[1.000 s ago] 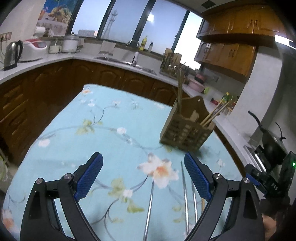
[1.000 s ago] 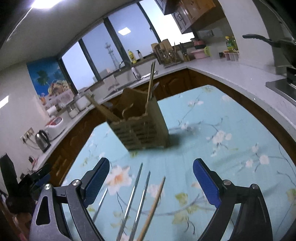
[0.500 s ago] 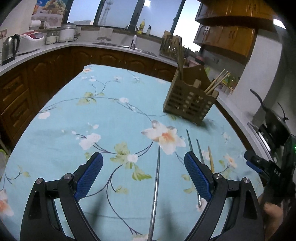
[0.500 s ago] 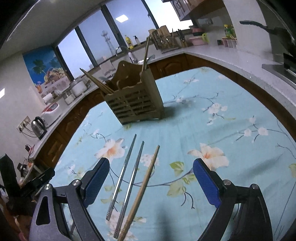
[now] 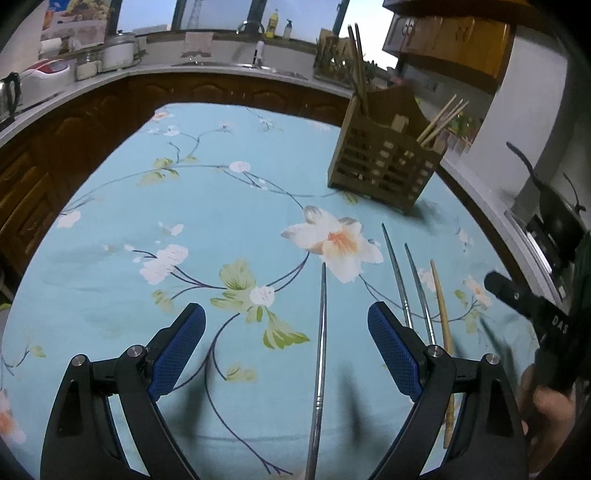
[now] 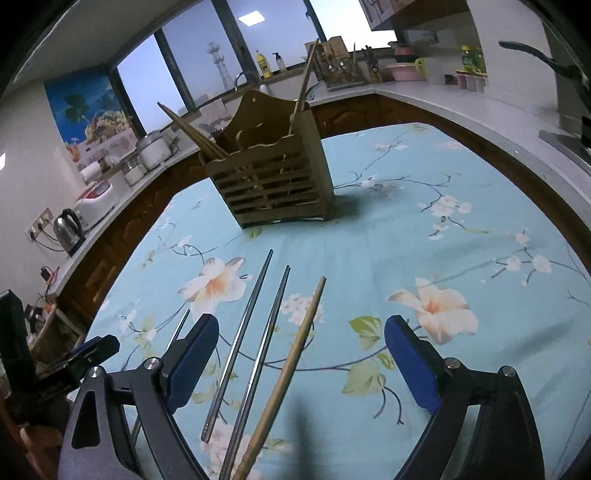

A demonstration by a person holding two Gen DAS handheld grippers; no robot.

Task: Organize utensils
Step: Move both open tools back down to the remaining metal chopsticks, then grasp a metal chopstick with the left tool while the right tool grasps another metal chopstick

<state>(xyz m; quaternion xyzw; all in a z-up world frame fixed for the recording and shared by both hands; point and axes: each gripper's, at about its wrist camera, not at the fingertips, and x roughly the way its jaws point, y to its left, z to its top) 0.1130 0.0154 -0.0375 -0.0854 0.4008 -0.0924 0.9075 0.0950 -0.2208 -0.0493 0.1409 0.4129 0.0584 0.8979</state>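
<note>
Home kitchen: wooden cabinets (image 5: 92, 122), sink tap (image 5: 251, 27), kettle (image 6: 68, 230).

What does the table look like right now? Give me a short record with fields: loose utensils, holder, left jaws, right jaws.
loose utensils: three metal chopsticks and one wooden chopstick, all lying flat on the floral tablecloth
holder: wooden utensil holder upright on the cloth beyond them, wooden chopsticks already standing in it
left gripper: jaws open, empty, one metal chopstick in line between them
right gripper: jaws open, empty, two metal chopsticks and the wooden one between them
</note>
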